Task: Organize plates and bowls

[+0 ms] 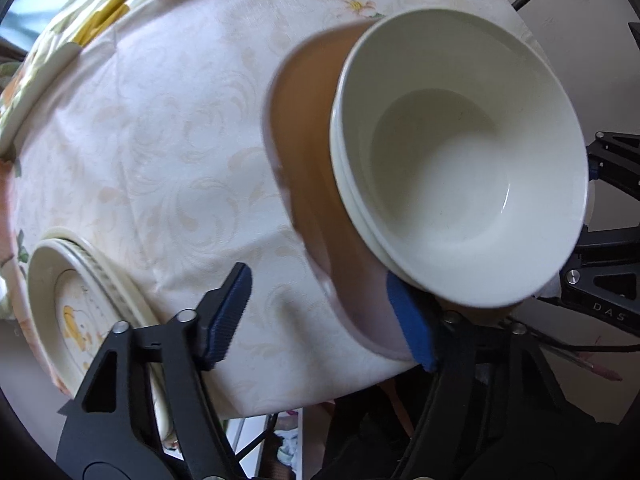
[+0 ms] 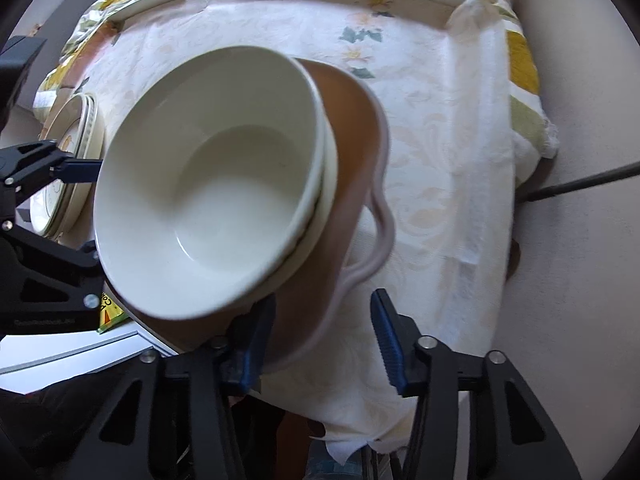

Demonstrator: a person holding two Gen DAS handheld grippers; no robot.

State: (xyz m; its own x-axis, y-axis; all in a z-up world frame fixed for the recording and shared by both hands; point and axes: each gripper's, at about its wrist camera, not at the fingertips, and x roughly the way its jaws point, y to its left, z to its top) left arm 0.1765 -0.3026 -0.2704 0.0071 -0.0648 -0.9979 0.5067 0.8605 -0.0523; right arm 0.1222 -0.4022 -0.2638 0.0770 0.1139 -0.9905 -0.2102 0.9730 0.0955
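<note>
Bowls (image 1: pixel 460 160): stacked on tray (image 1: pixel 304 128), counter's (image 1: pixel 160 140) near edge.
Left tool (image 1: pixel 320 316): half-open, straddling tray rim.
Right tool (image 2: pixel 324 340): narrow, same.

Left tongs (image 1: pixel 320 316), right tongs (image 2: pixel 322 344): black angular frames, silver screws, ribbed blue pads.

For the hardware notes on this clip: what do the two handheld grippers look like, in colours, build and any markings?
Both are alike: the left gripper and the right gripper have black angular frames with triangular cut-outs, silver round pivot bolts and blue ribbed pads on the fingers. Seen from the left wrist camera, the other gripper's frame bears pale lettering, partly legible, and thin dark cables run beside it. No hands or sleeves show.
</note>
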